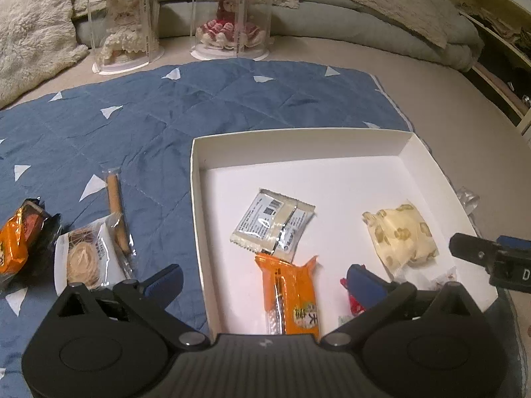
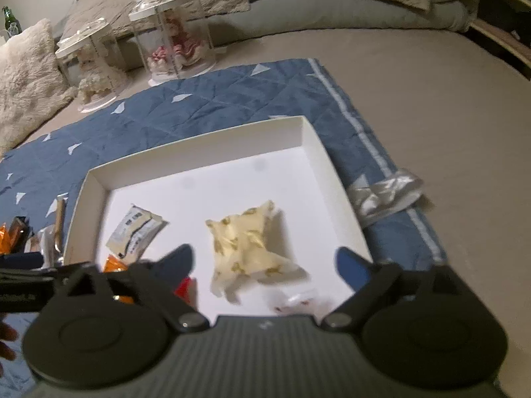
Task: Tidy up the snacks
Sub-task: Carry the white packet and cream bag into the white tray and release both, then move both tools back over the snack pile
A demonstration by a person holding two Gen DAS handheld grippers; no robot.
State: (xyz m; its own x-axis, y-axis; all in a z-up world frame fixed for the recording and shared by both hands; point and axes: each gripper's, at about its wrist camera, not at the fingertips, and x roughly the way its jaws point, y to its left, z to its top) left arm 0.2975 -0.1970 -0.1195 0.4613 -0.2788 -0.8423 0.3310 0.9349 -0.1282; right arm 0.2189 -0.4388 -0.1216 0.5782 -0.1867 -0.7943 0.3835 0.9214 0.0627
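A white box point(image 1: 197, 179) lies on a blue quilted mat point(image 1: 139, 122). In it are a white-grey packet point(image 1: 272, 224), an orange packet point(image 1: 292, 298), a cream patterned packet point(image 1: 400, 235), a small red candy point(image 1: 355, 303) and a small clear-wrapped candy point(image 1: 443, 280). Left of the box on the mat lie a biscuit stick packet point(image 1: 116, 212), a round-cookie packet point(image 1: 84, 255) and an orange-black packet point(image 1: 21, 238). My left gripper point(image 1: 265, 280) is open and empty over the box's near left wall. My right gripper point(image 2: 265, 265) is open and empty above the cream packet point(image 2: 249, 245).
Two clear doll cases point(image 1: 124, 26) point(image 1: 234, 16) stand beyond the mat, with a fluffy cushion point(image 1: 30, 33) at the far left. A crumpled clear wrapper point(image 2: 385, 195) lies on the mat's right edge. Shelving point(image 1: 497, 49) runs along the right.
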